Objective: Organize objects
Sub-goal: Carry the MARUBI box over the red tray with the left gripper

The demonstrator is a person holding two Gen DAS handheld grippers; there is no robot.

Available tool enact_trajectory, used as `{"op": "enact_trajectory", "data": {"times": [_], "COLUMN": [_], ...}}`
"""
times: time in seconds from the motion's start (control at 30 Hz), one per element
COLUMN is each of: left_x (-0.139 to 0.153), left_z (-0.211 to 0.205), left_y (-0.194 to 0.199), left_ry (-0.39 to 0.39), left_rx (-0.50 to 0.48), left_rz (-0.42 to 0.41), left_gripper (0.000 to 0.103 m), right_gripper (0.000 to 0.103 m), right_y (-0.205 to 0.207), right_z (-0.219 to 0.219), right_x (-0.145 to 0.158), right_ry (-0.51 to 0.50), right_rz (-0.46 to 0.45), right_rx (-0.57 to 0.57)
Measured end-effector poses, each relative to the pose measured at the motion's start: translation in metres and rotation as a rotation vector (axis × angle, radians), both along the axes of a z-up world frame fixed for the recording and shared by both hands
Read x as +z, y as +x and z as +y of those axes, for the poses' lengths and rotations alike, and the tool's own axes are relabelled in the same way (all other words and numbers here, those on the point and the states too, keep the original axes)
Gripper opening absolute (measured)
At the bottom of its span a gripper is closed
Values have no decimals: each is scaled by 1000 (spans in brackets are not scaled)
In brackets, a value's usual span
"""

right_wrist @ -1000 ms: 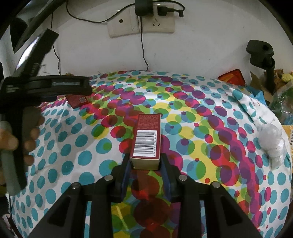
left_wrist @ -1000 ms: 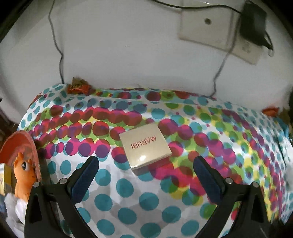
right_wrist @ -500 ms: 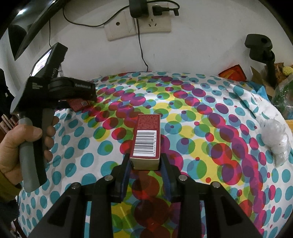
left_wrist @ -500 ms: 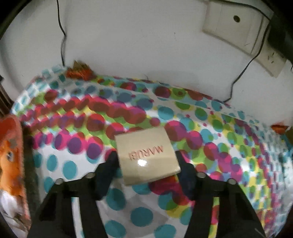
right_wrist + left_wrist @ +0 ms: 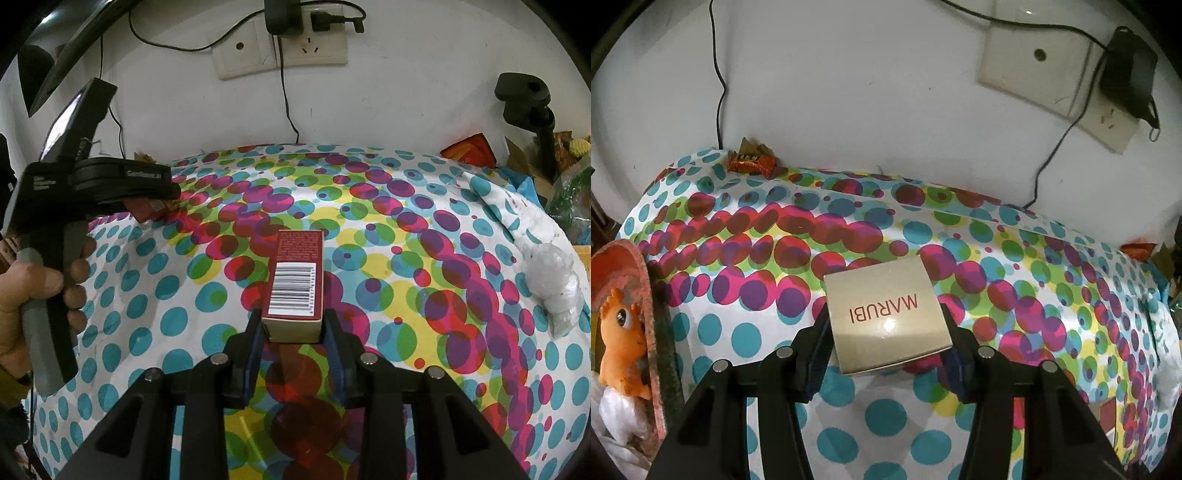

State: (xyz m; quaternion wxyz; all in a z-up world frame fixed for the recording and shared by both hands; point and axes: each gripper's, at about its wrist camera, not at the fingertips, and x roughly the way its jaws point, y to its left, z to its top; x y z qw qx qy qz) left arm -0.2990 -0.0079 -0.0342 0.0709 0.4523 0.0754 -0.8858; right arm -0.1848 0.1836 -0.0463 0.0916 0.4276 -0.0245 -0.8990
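A square gold box marked MARUBI sits between the blue pads of my left gripper, which is shut on its two sides over the dotted tablecloth. A long dark red box with a barcode label points away from me, and my right gripper is shut on its near end. In the right wrist view a hand holds the left gripper's handle at the left edge. Its fingers are hidden there.
A small red box lies on the cloth under the left tool. An orange toy figure stands off the table's left side. A candy wrapper, an orange packet, a white plastic bag and a black clamp stand line the edges. Wall sockets with cables are behind.
My left gripper went from wide open around the gold box to shut on its sides and came closer to it. The right gripper and its red box have stayed still.
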Motion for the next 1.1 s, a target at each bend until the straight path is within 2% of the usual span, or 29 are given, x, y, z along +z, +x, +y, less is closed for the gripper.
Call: {"op": "enact_trajectory", "data": {"times": [1.1], "left_x": [32], "left_z": [-3], "left_y": [90], "left_ry": [-41], "left_rx": [-100], "left_rz": [13], "left_gripper": [49], "right_gripper": [32], "right_y": [-2], "right_z": [-4], "right_x": [-1], "right_ry": [16], "right_rz": [0], "right_rx": [-16]}}
